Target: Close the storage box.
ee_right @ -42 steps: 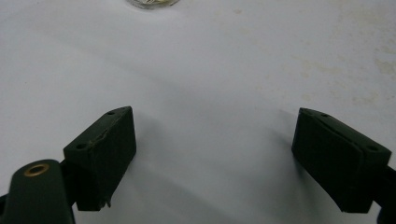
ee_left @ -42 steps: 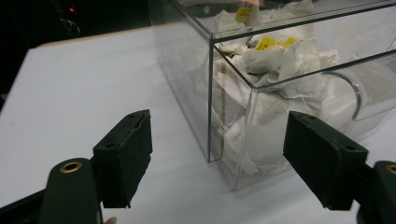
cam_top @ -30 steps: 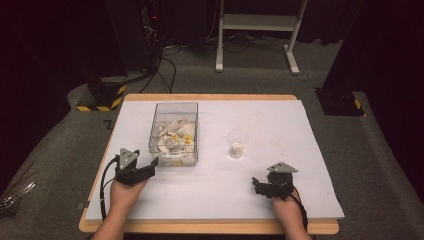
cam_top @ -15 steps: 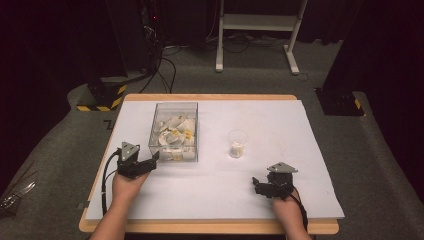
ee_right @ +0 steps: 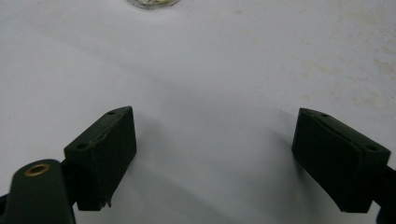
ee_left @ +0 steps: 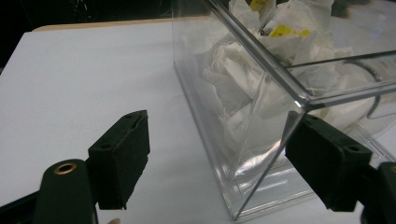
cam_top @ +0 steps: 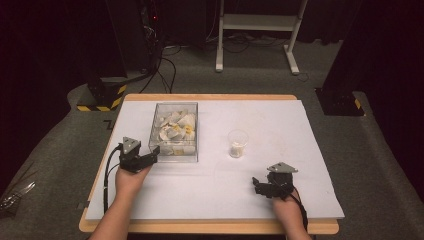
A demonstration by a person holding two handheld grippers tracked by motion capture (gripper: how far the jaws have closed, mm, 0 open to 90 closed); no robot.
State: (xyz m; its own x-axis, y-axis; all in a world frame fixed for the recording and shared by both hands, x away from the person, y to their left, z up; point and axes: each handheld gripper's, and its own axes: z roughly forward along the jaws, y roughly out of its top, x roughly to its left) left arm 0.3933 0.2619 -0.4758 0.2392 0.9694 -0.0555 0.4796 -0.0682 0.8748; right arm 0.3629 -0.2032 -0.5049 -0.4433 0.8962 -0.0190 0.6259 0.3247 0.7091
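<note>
- Since the earlier frames, the left gripper [cam_top: 145, 159] has crept toward 12 o'clock, up to the near left corner of the clear box [cam_top: 174, 131]; the right gripper [cam_top: 260, 187] has stayed where it was.
- High view: the left gripper sits at about 8 o'clock on the worktop [cam_top: 280, 200], its tips just beside the box's near left corner. Whether they touch the wall cannot be told from here.
- High view: the clear box stands at roughly 10 o'clock from the worktop's middle and holds crumpled white paper wads [cam_top: 175, 131] with some yellow patches.
- High view: a small clear cup [cam_top: 237, 143] with something pale in its bottom stands near the middle, at 3 o'clock from the box and well apart from it.
- High view: the right gripper rests low at about 5 o'clock on the worktop, at 5 o'clock from the cup and well apart from it.
- Left gripper view: the left gripper [ee_left: 219, 158] is released, jaws spread wide, and the box's near corner [ee_left: 261, 140] stands between them. The 3 o'clock jaw lies close against one clear wall; the 9 o'clock jaw is apart from the other. White wads [ee_left: 233, 88] press against the inside of the walls.
- Right gripper view: the right gripper [ee_right: 215, 140] is released as well, jaws wide over bare white worktop [ee_right: 210, 70], grasping nothing. The cup's base [ee_right: 152, 3] peeks in at 12 o'clock.
</note>
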